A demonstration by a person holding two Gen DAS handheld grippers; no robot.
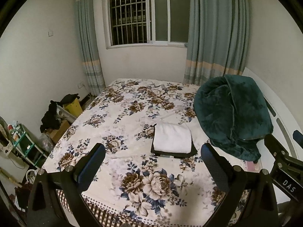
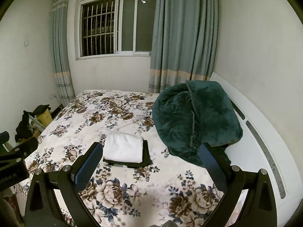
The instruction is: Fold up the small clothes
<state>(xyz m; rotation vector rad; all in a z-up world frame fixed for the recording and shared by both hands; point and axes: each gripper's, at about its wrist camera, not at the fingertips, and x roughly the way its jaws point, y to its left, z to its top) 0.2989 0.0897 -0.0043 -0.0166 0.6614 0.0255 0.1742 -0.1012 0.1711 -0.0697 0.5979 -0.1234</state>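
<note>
closest to the cameras, our left gripper [image 1: 152,156] was spread wide with nothing between its fingers, hovering over the near edge of the bed [image 1: 106,132]. our right gripper [image 2: 150,156] was the same, fingers apart, holding nothing, and it showed at the right edge of the left wrist view. both sat back from the cloth, probably because no grasp was needed at this moment.

just past the fingertips lay the white folded cloth [image 1: 172,138], a neat rectangle stacked on a dark folded garment [image 1: 175,154] that stuck out at the near and side edges. the stack sat flat on the floral bedspread [image 1: 132,179], near the middle of the bed and slightly to the right. we judged these two pieces already folded and piled so the open bedspread around them stayed free for work.

to the right and further back, a dark green plush blanket [image 1: 231,113] was heaped loose against the white headboard [image 2: 265,141], apart from the stack. we could not tell if it counted as part of the task; it looked large.

left of the bed, floor clutter: a yellow box [image 1: 73,107] with dark clothes [image 1: 50,117] draped nearby. furthest off, curtains [image 1: 215,34] framed a barred window [image 1: 132,19].
</note>
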